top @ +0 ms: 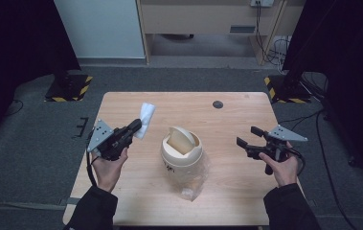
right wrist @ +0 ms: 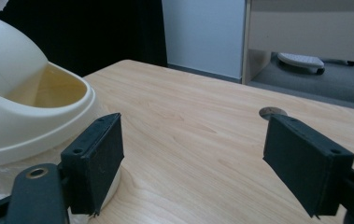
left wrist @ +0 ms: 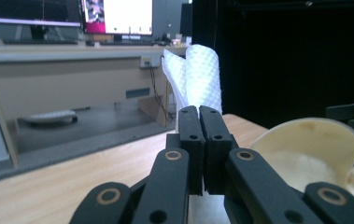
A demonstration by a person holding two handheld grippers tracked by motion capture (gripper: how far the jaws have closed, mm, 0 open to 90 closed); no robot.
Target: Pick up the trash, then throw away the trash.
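While clamped, left gripper (top: 136, 126) holds tissue (top: 146, 116).

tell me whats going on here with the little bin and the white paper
A person at a wooden table holds a two-jaw gripper in each hand. The left gripper is shut on a white paper towel, held up off the table to the left of a small cream swing-lid bin. The bin stands mid-table with its lid tilted, and clear plastic lies at its base. The right gripper is open and empty, to the right of the bin.
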